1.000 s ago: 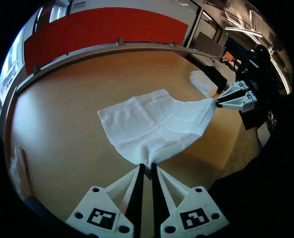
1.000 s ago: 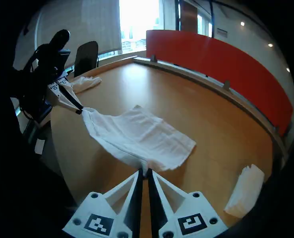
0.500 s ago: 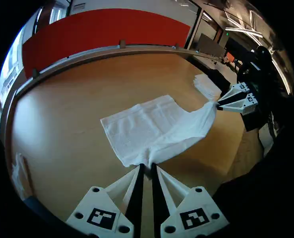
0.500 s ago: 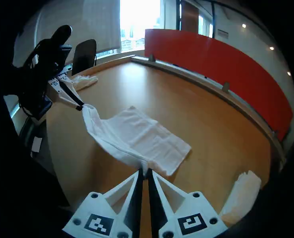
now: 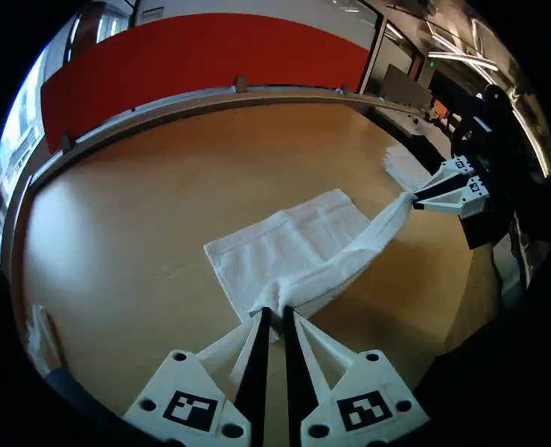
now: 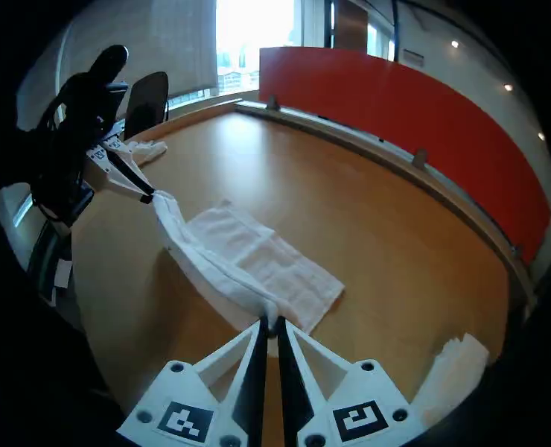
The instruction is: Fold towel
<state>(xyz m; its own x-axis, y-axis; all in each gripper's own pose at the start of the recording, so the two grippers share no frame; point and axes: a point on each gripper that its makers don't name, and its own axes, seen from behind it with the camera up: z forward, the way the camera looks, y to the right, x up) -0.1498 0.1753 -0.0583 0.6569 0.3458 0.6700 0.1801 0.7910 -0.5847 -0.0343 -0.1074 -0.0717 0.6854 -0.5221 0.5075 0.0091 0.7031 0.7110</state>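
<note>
A white towel lies on the wooden table, its far part flat and its near edge lifted into a taut band. My left gripper is shut on one near corner of it. My right gripper pinches the other near corner off to the right, with the edge stretched between the two. In the right gripper view the towel runs from my right gripper up to my left gripper, held by a person's dark-sleeved hand.
A red partition stands along the table's far edge. A stack of folded white towels sits beyond my right gripper. More white cloth lies near the table's edge. A dark office chair stands by the window.
Both grippers have carried the towel's near edge forward over the flat part. The lifted section has narrowed into a band and the visible flat area has shrunk.
</note>
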